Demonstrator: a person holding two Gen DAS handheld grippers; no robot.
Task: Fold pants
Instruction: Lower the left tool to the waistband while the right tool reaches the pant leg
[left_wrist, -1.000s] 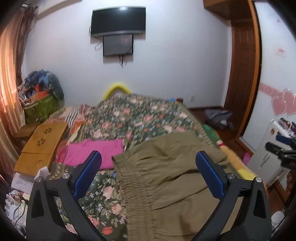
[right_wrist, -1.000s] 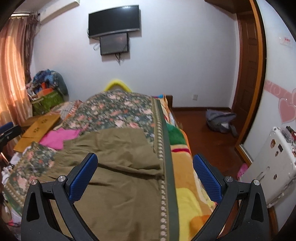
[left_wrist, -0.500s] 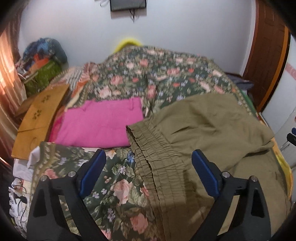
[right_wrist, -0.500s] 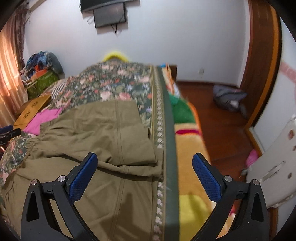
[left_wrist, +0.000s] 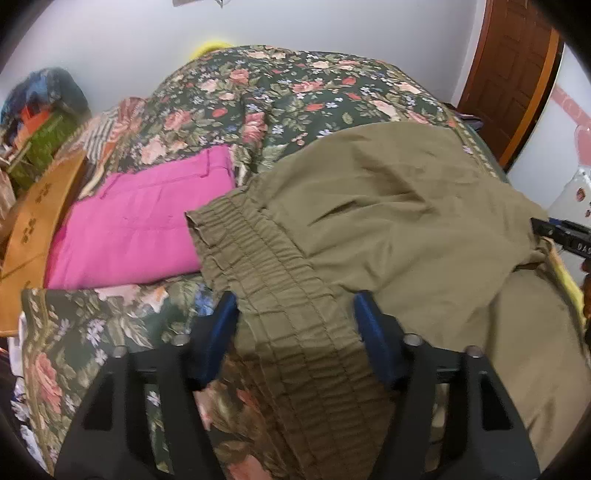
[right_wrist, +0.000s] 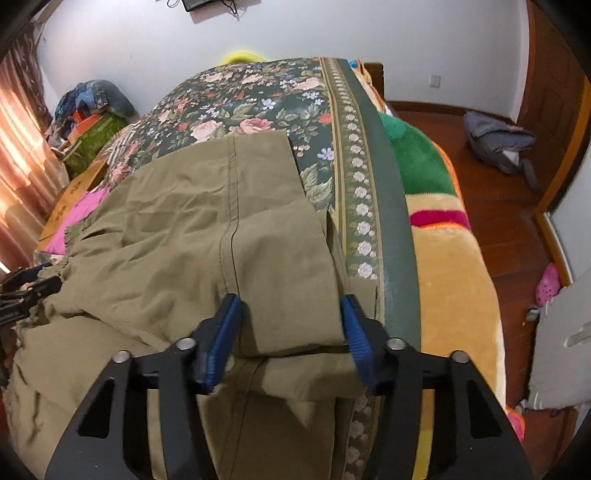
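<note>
Olive pants (left_wrist: 388, 221) lie spread across the floral bedspread (left_wrist: 277, 92), one leg folded over the other. My left gripper (left_wrist: 295, 306) is low over the gathered elastic waistband (left_wrist: 258, 258). Its jaws are closing, the waistband lies flat between the blue pads, and nothing is pinched. In the right wrist view the pants (right_wrist: 184, 221) reach to the bed's right border. My right gripper (right_wrist: 290, 310) straddles the upper leg's end (right_wrist: 288, 288). Those jaws are closing too, with the cloth unbunched between the pads.
A folded pink garment (left_wrist: 136, 221) lies left of the waistband, and a wooden lap table (left_wrist: 33, 214) stands beyond it. A bright fleece blanket (right_wrist: 443, 258) hangs off the bed's right side. A grey bag (right_wrist: 498, 144) sits on the wooden floor.
Both grippers have dropped and tipped down toward the pants. Their jaws have narrowed from wide apart, the left around the waistband and the right around the leg end.
</note>
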